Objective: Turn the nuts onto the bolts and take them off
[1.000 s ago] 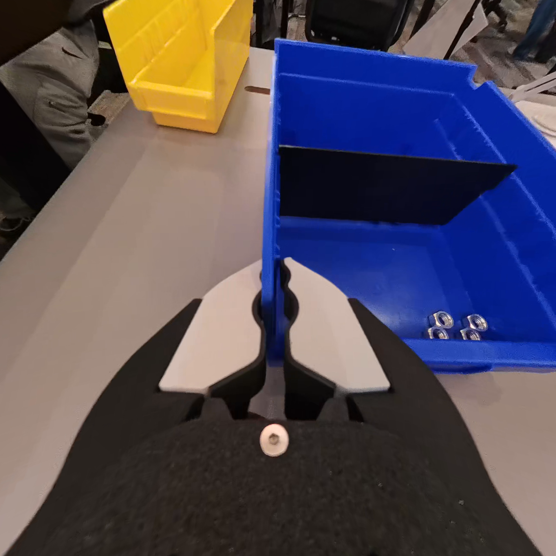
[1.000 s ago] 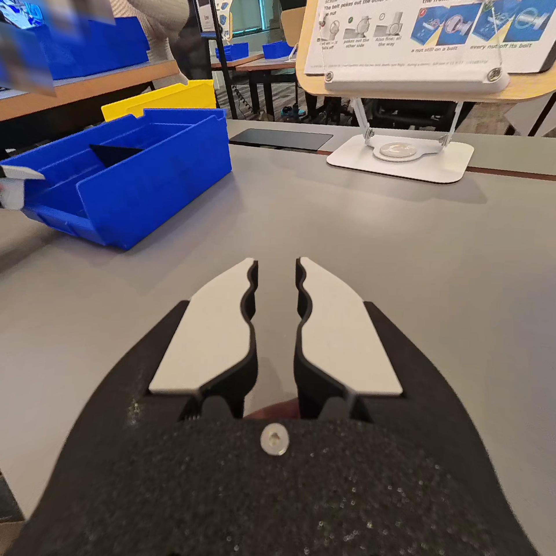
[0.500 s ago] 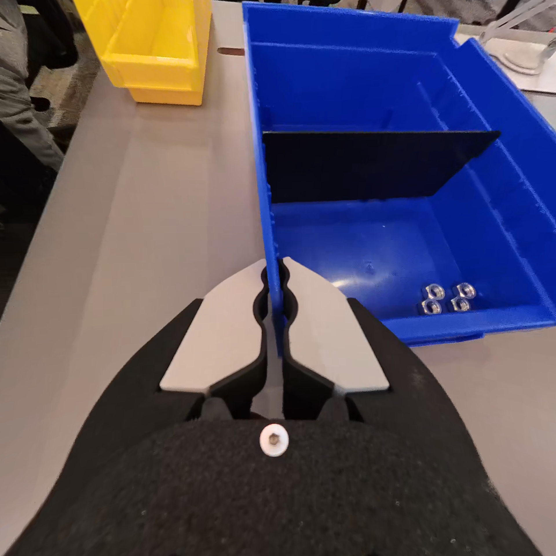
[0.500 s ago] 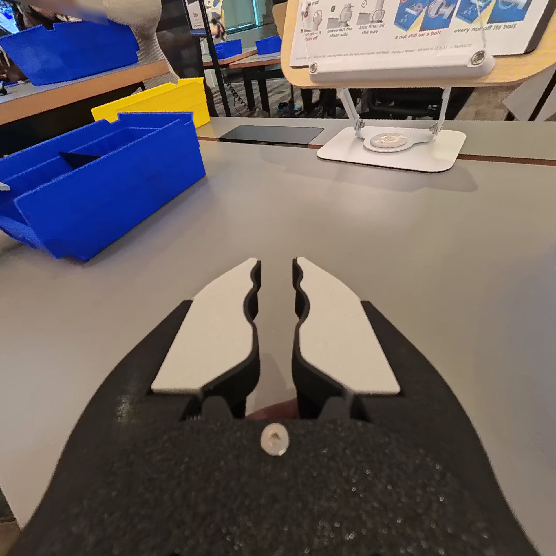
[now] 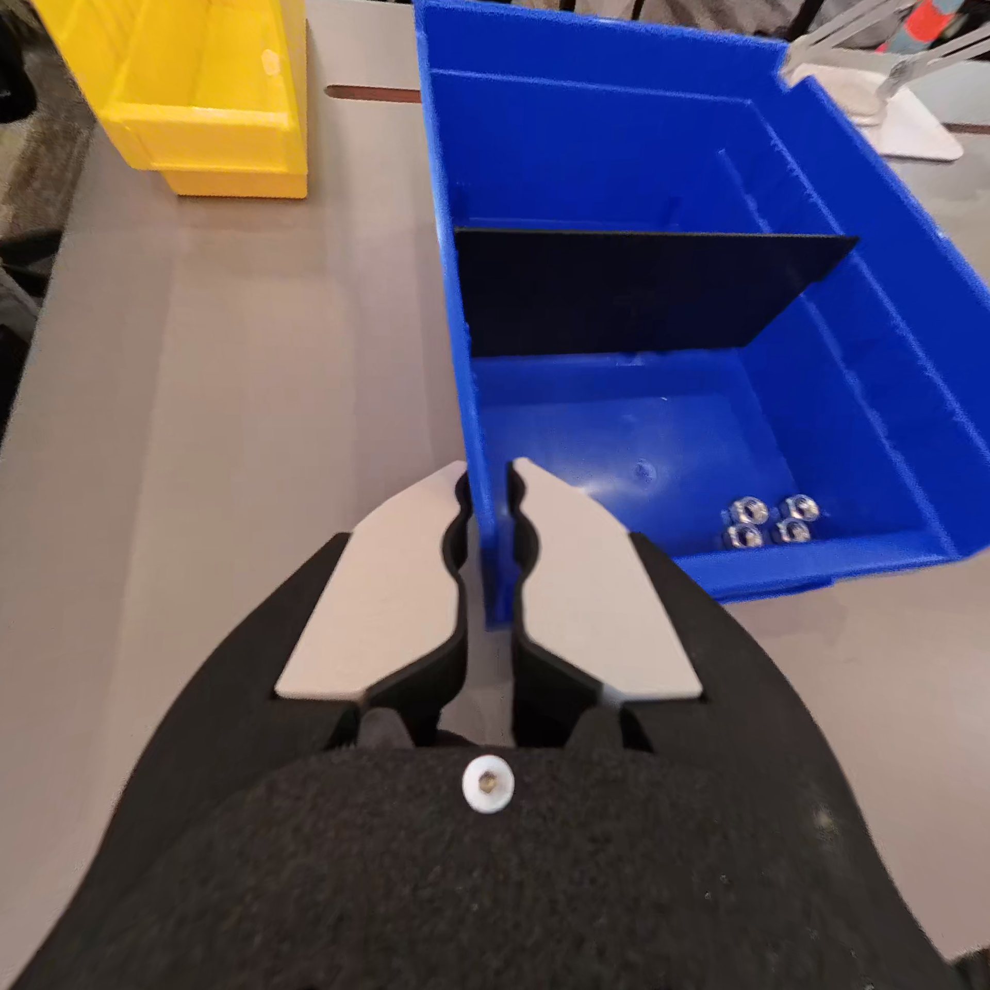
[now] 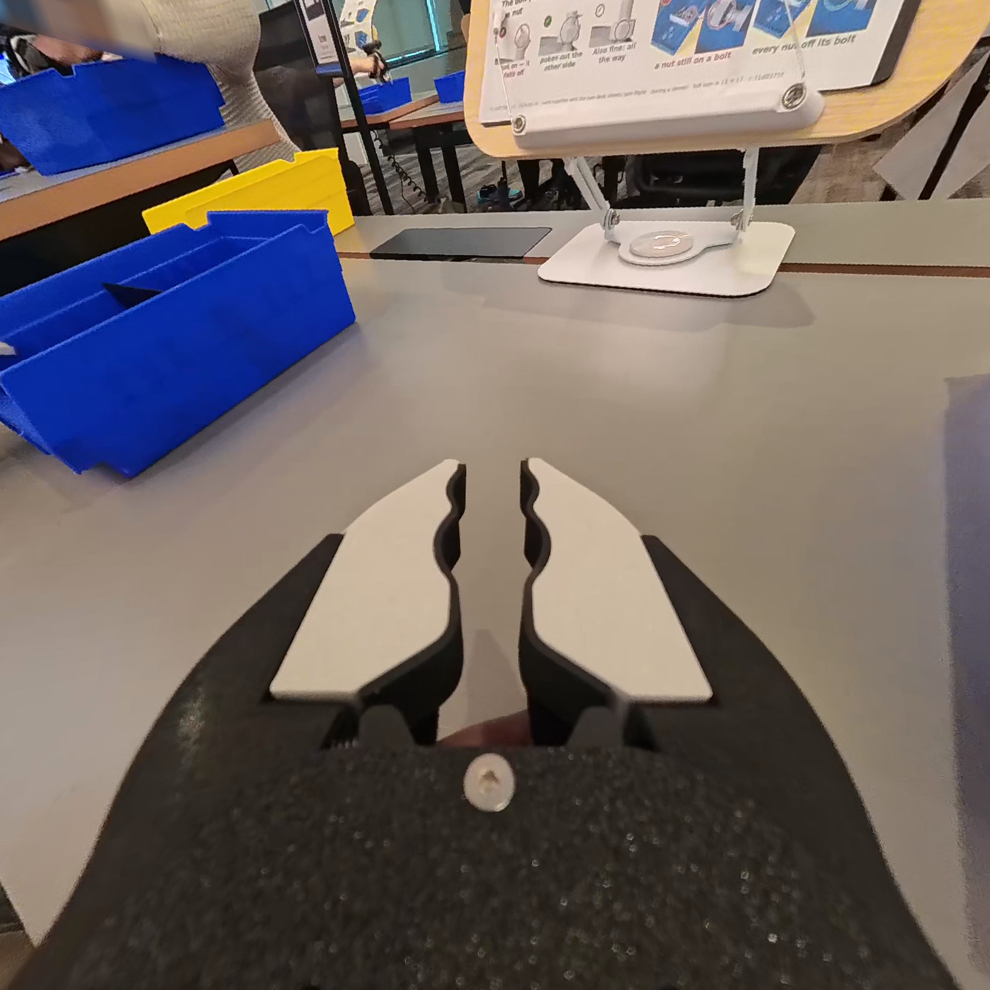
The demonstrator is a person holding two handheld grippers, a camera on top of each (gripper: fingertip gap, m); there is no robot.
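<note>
— Since a second ago the blue bin [image 5: 616,134] has been dragged nearer and swung round in the left wrist view; has the grip changed?

— It looks slacker. The left gripper [image 5: 487,474] straddles the bin's near-left wall, one finger outside and one inside, but a sliver of gap shows on the left, so I can't tell if it's still pinching. Four nuts [image 5: 769,522] lie clustered in the near compartment, before the black divider [image 5: 632,289]. No bolts visible, so I judge the threading hasn't started.

— And the right wrist view?

— The right gripper [image 6: 493,466] hovers over the grey table [image 6: 696,428], slightly parted, holding nothing, well apart from the bin.
</note>
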